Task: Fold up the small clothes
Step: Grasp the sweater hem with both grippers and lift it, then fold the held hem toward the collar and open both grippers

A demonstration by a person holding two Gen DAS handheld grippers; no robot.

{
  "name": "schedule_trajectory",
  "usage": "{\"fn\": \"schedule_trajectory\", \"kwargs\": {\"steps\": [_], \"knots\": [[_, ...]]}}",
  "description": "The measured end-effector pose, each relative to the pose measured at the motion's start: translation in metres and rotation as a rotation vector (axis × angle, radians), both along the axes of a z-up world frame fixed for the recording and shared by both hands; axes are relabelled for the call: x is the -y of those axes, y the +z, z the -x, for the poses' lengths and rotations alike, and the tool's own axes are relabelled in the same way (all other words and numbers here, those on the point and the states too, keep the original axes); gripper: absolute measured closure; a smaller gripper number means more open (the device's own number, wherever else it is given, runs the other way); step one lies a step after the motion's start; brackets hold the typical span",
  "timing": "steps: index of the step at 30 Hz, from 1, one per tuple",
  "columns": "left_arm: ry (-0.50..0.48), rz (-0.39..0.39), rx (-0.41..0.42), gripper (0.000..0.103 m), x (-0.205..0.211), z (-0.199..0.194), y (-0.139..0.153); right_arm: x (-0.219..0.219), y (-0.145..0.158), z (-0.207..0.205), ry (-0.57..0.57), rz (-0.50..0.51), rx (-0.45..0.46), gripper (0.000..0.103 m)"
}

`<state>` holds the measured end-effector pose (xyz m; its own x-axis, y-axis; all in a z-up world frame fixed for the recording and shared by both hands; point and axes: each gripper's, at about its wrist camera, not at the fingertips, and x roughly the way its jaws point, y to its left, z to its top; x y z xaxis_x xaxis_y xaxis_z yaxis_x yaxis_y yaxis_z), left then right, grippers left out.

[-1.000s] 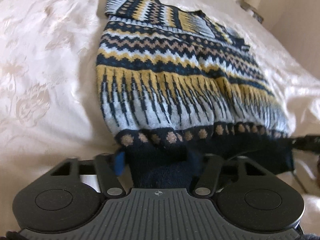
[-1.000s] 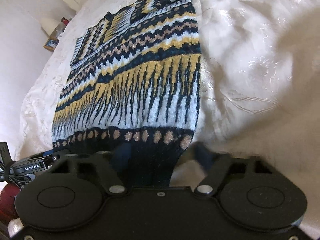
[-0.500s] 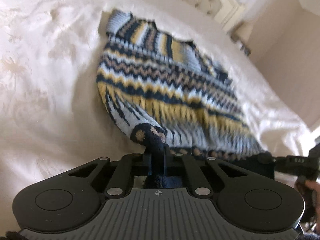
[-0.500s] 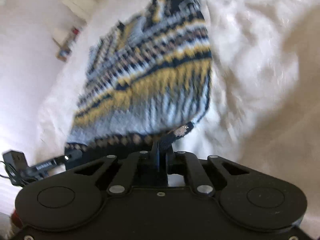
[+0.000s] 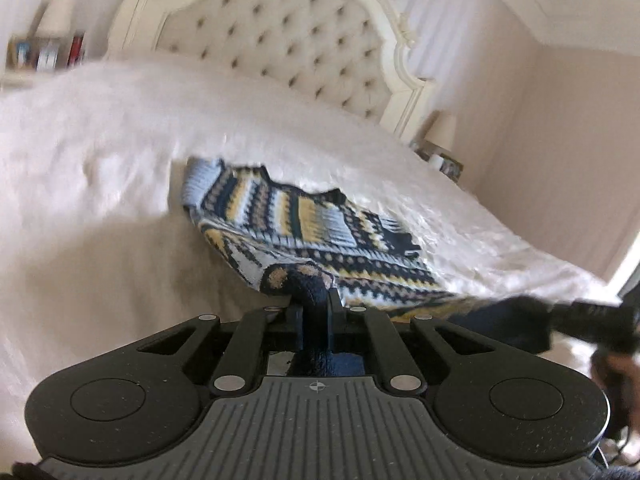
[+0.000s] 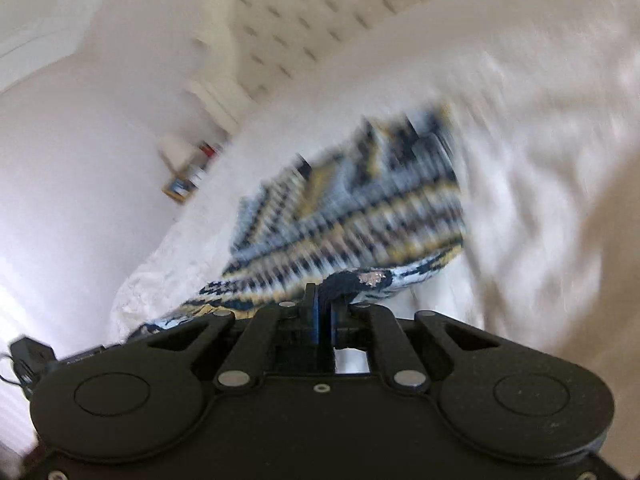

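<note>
On the cream quilted bedspread (image 5: 100,184), below the tufted ivory headboard (image 5: 280,36), lies the small knitted sweater patterned in navy, mustard and pale blue (image 5: 304,220), its far end flat on the bed and its dark ribbed hem raised off the cover. Left tool (image 5: 317,300): narrow, pinched on one hem corner, the navy rib bunched between its pads. Right tool (image 6: 323,300): likewise narrow, clamped on the opposite hem corner; its view is blurred, yet the cloth between its pads is plain. Both tools tilt gently downward toward the headboard and stand at about the same height, so that the hem hangs as a shallow sling between them; the right tool's dark body shows at the edge of the left wrist view. The step appears to be the carrying of the hem toward the neckline. To do it well, the two corners should be kept level and evenly apart, the hem taut enough to avoid a sag, and the edge laid square upon the shoulders before either grip is eased.
</note>
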<state>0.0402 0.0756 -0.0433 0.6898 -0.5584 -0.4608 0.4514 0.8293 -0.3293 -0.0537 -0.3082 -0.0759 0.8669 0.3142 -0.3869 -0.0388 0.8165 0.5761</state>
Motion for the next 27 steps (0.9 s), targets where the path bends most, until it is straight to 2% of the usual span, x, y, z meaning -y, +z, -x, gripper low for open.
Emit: {"fn": "schedule_trajectory", "kwargs": {"steps": [4, 12, 16, 27], "knots": [[0.03, 0.061, -0.03, 0.094, -0.004, -0.011, -0.001, 0.002, 0.005, -0.001, -0.014, 0.009, 0.047, 0.091], [0.03, 0.099, 0.035, 0.094, -0.004, -0.022, 0.018, 0.008, 0.008, -0.009, -0.019, -0.027, 0.11, 0.091], [0.018, 0.078, 0.081, 0.094, -0.001, -0.032, 0.029, 0.012, 0.017, -0.015, -0.019, -0.032, 0.149, 0.091], [0.002, 0.071, 0.089, 0.094, 0.016, -0.106, 0.05, 0.026, 0.038, -0.077, -0.013, -0.002, 0.172, 0.091]]}}
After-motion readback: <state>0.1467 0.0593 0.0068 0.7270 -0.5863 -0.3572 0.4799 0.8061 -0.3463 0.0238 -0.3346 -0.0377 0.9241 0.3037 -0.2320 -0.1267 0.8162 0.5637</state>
